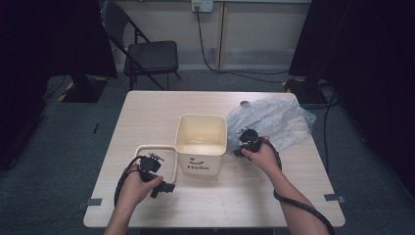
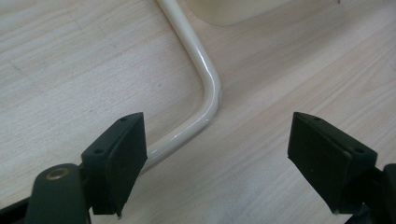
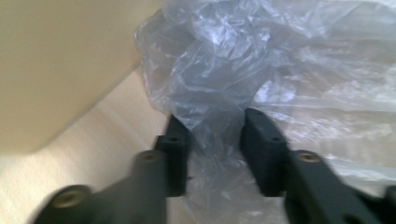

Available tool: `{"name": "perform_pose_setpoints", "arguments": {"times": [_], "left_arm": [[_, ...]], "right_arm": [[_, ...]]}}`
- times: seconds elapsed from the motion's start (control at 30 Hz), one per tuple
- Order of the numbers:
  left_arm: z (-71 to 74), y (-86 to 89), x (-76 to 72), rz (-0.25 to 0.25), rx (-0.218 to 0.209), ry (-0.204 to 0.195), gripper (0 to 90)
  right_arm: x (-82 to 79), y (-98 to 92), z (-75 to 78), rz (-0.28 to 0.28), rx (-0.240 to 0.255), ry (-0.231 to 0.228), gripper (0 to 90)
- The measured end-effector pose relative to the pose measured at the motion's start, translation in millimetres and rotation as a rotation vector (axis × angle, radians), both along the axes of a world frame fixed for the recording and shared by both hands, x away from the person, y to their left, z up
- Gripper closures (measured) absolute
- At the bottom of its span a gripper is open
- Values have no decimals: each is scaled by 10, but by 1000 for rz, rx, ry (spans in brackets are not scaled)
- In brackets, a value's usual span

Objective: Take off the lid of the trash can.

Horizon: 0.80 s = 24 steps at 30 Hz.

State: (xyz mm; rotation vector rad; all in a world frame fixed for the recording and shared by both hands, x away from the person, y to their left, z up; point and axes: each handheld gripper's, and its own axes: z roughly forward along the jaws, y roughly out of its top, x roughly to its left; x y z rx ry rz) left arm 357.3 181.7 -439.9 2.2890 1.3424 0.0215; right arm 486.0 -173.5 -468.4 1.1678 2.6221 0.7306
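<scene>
High view: a cream bucket (image 1: 201,142) stands mid-table (image 1: 147,105), its handle (image 1: 156,148) folded down to the left, and a crumpled clear plastic bag (image 1: 276,120) lies just right of it. The left gripper (image 1: 155,172) rests near the handle; the right gripper (image 1: 244,142) sits at the bag's near-left edge.

Left gripper view: its fingers (image 2: 119,158) stand wide apart over the handle's bend (image 2: 205,93), gripping nothing.

Right gripper view: the fingers (image 3: 264,149) are pinched on a fold of the bag (image 3: 210,98), beside the bucket wall (image 3: 60,60).

The bag looks freshly seized; lifting it toward the bucket's mouth probably comes next, calling for a firm hold on thin, slippery film.
</scene>
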Motion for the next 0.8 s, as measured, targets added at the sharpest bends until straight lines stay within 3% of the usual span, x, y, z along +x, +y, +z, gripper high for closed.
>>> {"name": "perform_pose_setpoints", "arguments": {"times": [0.1,0.3,0.37,0.47,0.57,0.7,0.8], "left_arm": [[25,2,-9,-10,1,-5,193],[-11,-15,-38,-4,-11,14,193],[-26,-9,-41,-8,-1,14,193],[-30,-8,-44,-4,-8,16,193],[-35,-5,-37,5,-15,12,192],[-38,8,-26,3,-10,11,192],[-36,11,-26,-6,-11,5,192]], "right_arm": [[-86,-49,5,0,6,18,719],[-394,-161,28,71,0,37,713],[-505,-194,28,90,26,44,625],[-615,-213,54,100,37,14,360],[-687,-208,148,123,48,-21,265],[-648,-149,295,100,77,-65,194],[-556,-67,315,110,63,-55,231]]}}
